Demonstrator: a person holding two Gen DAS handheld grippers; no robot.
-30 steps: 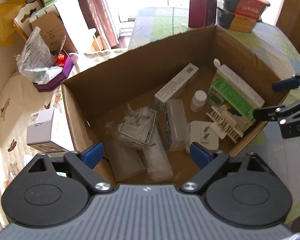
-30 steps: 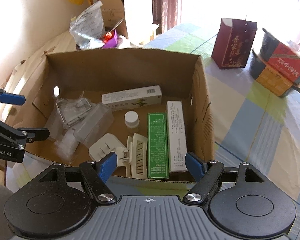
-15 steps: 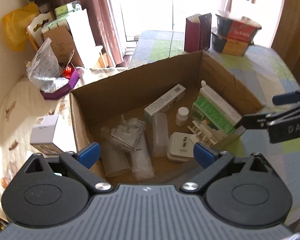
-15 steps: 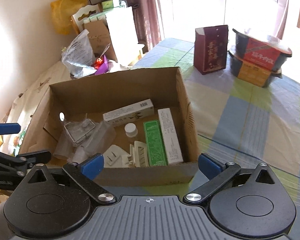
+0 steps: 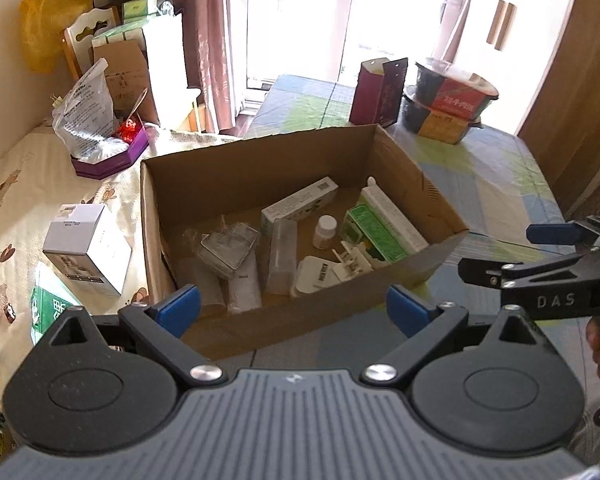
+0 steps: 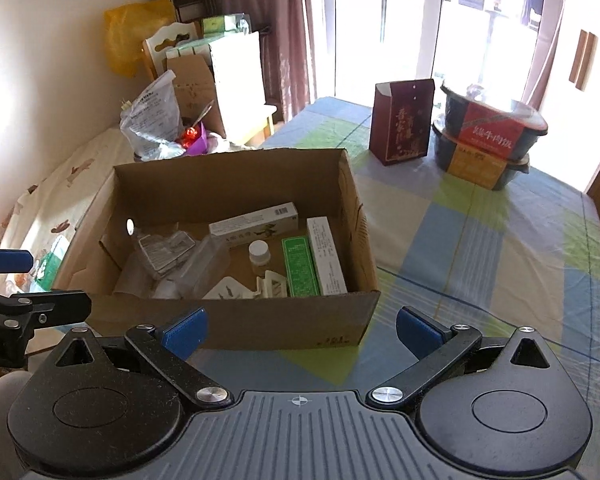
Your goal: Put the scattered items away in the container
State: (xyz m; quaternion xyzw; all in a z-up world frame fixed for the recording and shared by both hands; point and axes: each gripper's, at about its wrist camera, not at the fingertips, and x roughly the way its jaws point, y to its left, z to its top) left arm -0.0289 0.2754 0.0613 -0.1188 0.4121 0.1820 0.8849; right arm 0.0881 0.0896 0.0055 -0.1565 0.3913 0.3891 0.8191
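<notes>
My left tongs and right tongs are both spread wide and empty, held just short of the cardboard box on the bench. Medicine cartons, a small white bottle and plastic packets lie inside. The sorting looks finished; perhaps the white carton at nine o'clock goes in next.

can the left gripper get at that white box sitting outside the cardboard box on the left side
Probably yes. The left gripper is open and holds nothing, and the white box stands in the open on the cloth, just outside the cardboard box wall. Nothing lies on top of it; the wall beside it may crowd one finger.
</notes>
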